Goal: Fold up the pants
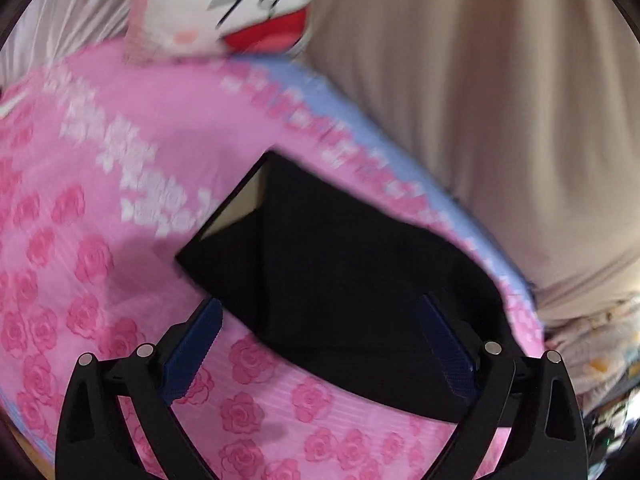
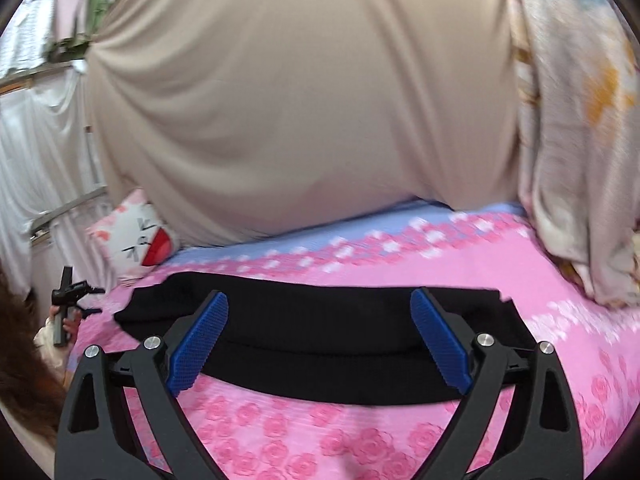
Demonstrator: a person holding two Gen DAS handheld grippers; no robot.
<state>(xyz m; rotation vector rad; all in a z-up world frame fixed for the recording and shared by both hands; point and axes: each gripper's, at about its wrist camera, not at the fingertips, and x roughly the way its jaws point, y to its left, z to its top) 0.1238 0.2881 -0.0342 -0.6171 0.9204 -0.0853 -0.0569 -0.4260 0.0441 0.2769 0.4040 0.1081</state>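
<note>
Both the left gripper (image 1: 320,308) and right gripper (image 2: 320,304) hover with blue pads spread wide, holding nothing, above black pants (image 2: 320,336) lying folded into a flat band on the pink rose-print bedsheet (image 2: 280,432), no label readable, cartoon-face pillow (image 1: 240,8) beyond.

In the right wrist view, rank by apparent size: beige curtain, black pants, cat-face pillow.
1. beige curtain, filling most of the upper frame.
2. black pants, a wide folded band.
3. cat-face pillow, smallest, though farther away and partly hidden.
</note>
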